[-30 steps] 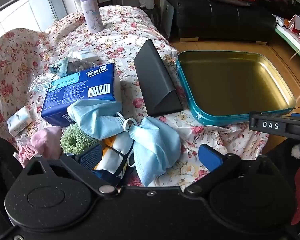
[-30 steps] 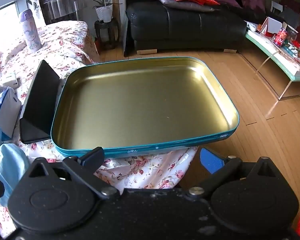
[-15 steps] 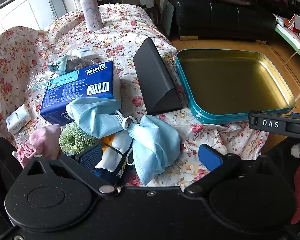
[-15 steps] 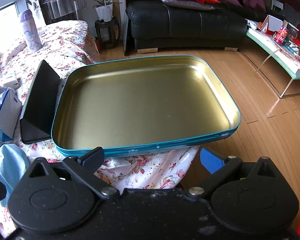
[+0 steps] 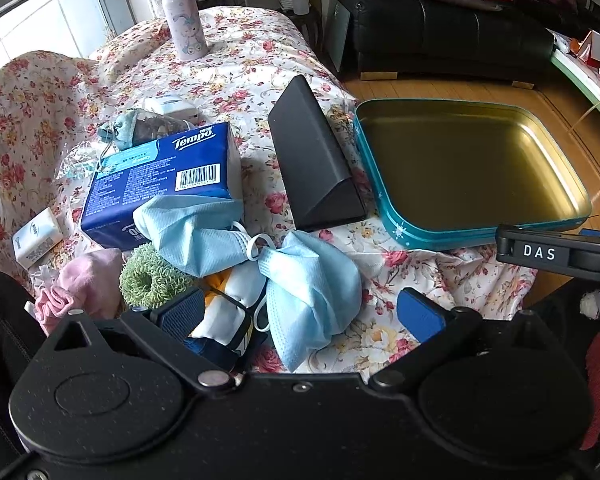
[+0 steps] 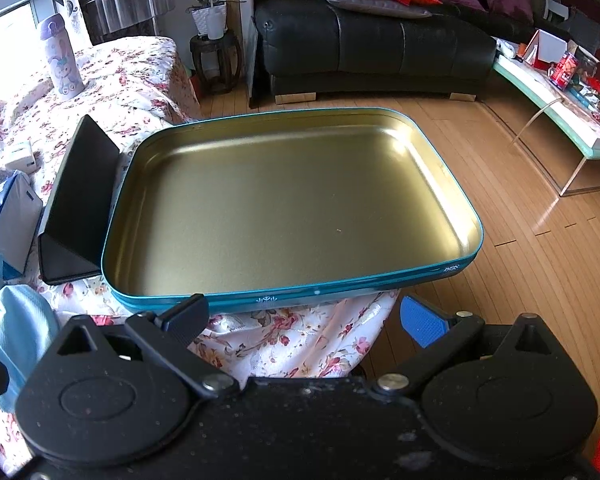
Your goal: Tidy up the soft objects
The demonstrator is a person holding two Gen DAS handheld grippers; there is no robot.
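Note:
A heap of soft things lies at the near edge of the flowered table: two light-blue face masks (image 5: 312, 284), a green scrunchie (image 5: 152, 276), a pink cloth (image 5: 88, 280) and a white-and-yellow plush (image 5: 228, 312). My left gripper (image 5: 300, 312) hangs open just above the masks, its left pad beside the scrunchie. An empty teal tin tray (image 5: 404, 236) with a gold inside sits to the right, overhanging the table edge. My right gripper (image 6: 304, 316) stands open at the near rim of that tray (image 6: 260, 300), holding nothing. A blue mask (image 6: 16, 320) shows at its left.
A blue Tempo tissue pack (image 5: 160, 176) and a black triangular case (image 5: 312, 156) lie between the heap and the tray. Farther back stand a lilac bottle (image 5: 182, 16), small tissue packets (image 5: 36, 236) and a clear bag (image 5: 148, 128). Wooden floor (image 6: 520, 220) and a black sofa (image 6: 372, 52) lie beyond.
Both grippers have drifted slightly; the table objects sit a little higher in the left view. Nothing was taken hold of or let go.

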